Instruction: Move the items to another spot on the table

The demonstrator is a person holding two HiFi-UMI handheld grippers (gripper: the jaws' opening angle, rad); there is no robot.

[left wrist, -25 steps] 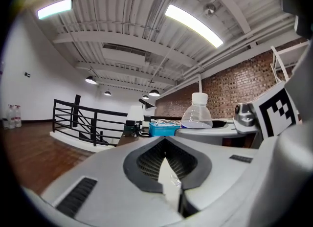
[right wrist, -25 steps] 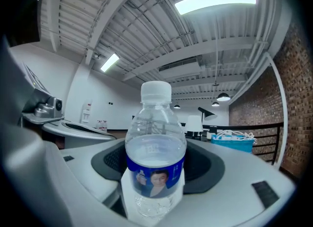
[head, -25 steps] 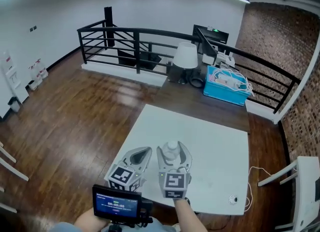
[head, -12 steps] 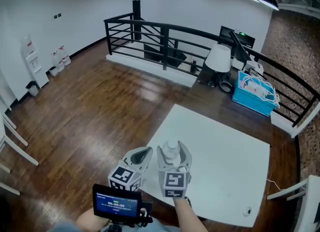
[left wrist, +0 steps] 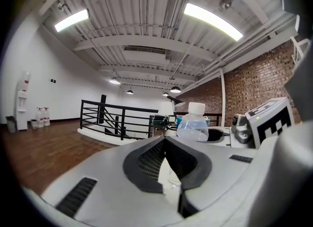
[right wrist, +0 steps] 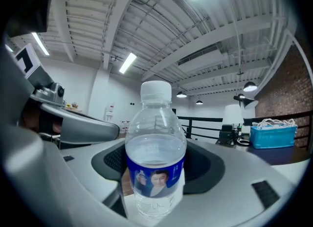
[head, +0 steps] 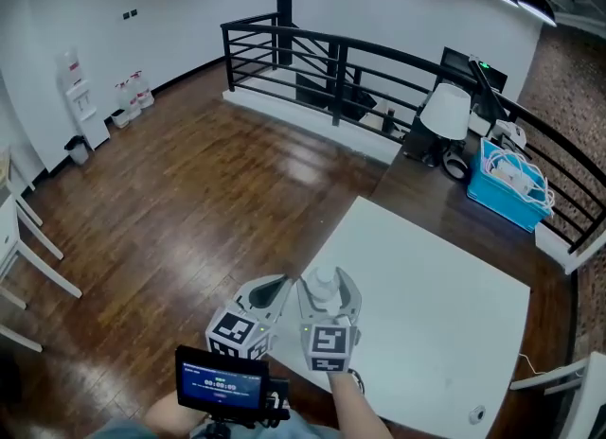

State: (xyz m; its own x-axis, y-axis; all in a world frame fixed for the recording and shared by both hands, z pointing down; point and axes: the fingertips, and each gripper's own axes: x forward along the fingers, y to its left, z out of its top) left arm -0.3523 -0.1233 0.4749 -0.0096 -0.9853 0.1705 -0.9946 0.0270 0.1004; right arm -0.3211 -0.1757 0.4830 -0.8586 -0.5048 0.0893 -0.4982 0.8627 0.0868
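A clear water bottle [head: 325,286] with a white cap and blue label stands upright between the jaws of my right gripper [head: 329,282], which is shut on it over the near left part of the white table [head: 426,276]. The right gripper view shows the bottle [right wrist: 155,162] close up, with the black pads against both its sides. My left gripper [head: 275,288] is just left of it, shut with nothing held, over the table's left edge. In the left gripper view its tips [left wrist: 165,139] meet, and the bottle [left wrist: 193,124] shows beyond them to the right.
Behind the table stands a dark desk [head: 445,196] with a white lamp [head: 447,111] and a blue basket [head: 511,182] of cables. A black railing [head: 331,54] runs across the back. Wooden floor [head: 189,191] lies left. A small object [head: 476,415] sits near the table's front right corner.
Both grippers have moved left together, the bottle staying in the right one. The table now lies further right in the head view, and more floor shows at the left.
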